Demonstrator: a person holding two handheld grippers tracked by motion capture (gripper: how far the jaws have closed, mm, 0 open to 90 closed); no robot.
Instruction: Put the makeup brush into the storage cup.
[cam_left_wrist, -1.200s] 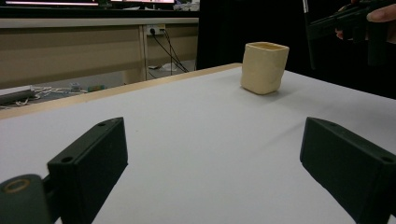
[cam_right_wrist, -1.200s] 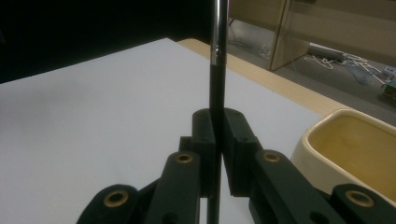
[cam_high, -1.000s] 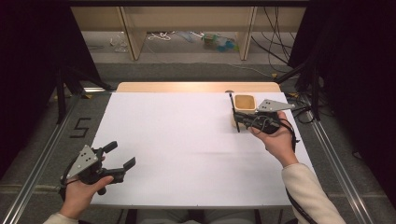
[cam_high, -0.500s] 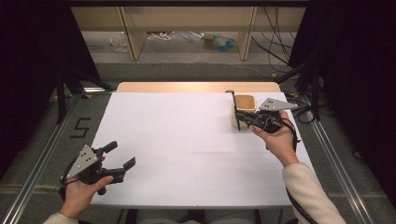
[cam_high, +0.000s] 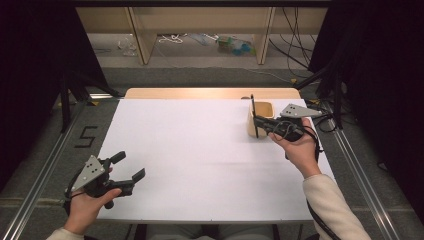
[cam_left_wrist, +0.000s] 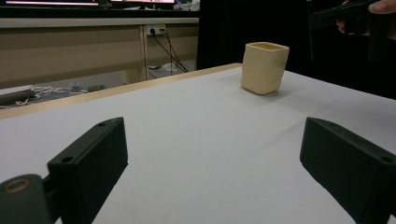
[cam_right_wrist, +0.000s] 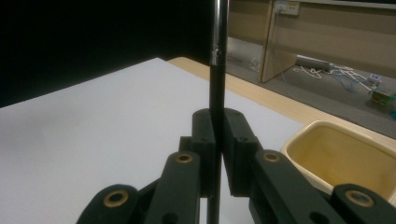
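Observation:
My right gripper (cam_high: 257, 121) is shut on a thin black rod (cam_high: 253, 111) that stands roughly upright, right beside a beige square cup (cam_high: 262, 107) at the table's far right. In the right gripper view the rod (cam_right_wrist: 218, 56) rises from between the shut jaws of the right gripper (cam_right_wrist: 218, 140), and the cup (cam_right_wrist: 345, 158) sits open-topped just to the right. My left gripper (cam_high: 129, 165) hovers open near the front left edge, holding nothing. In the left gripper view its gripper (cam_left_wrist: 215, 158) has wide-apart jaws, with the cup (cam_left_wrist: 263, 67) far ahead.
The white table top (cam_high: 200, 150) has a wooden strip (cam_high: 210, 93) along its far edge. Metal rails (cam_high: 45, 165) run along both sides. Beyond the table are a shelf frame and loose cables (cam_high: 175, 39) on the floor.
The right gripper has shifted slightly to the right with the rod, staying next to the cup. The left gripper has not moved.

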